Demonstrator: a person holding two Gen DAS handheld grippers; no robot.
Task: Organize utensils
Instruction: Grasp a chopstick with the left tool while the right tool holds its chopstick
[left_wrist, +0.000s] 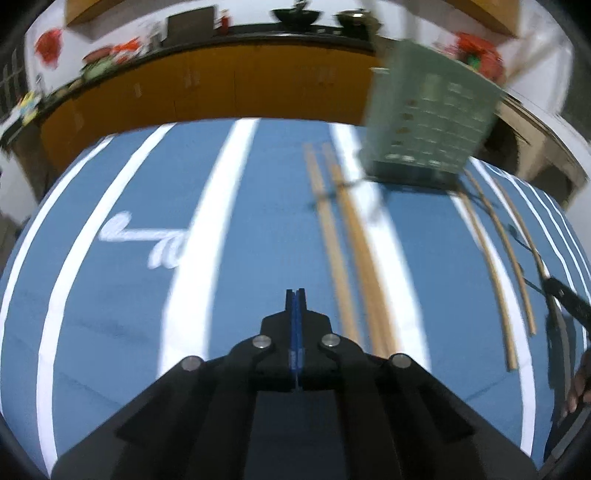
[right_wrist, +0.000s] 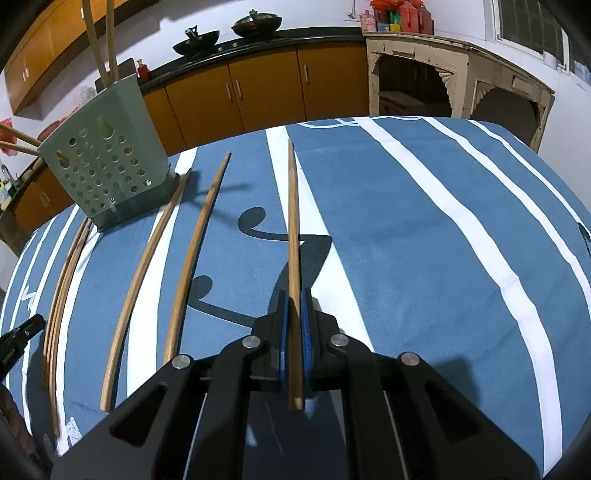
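- My right gripper's fingers pinch one chopstick above the striped cloth; left gripper pressed closed, empty.
- Transfer step: I judge it next needs tipping upright over the green holder.
- Loose chopsticks lie beside it.

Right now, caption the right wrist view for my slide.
Right tongs grip a chopstick above the striped cloth, holder far left.
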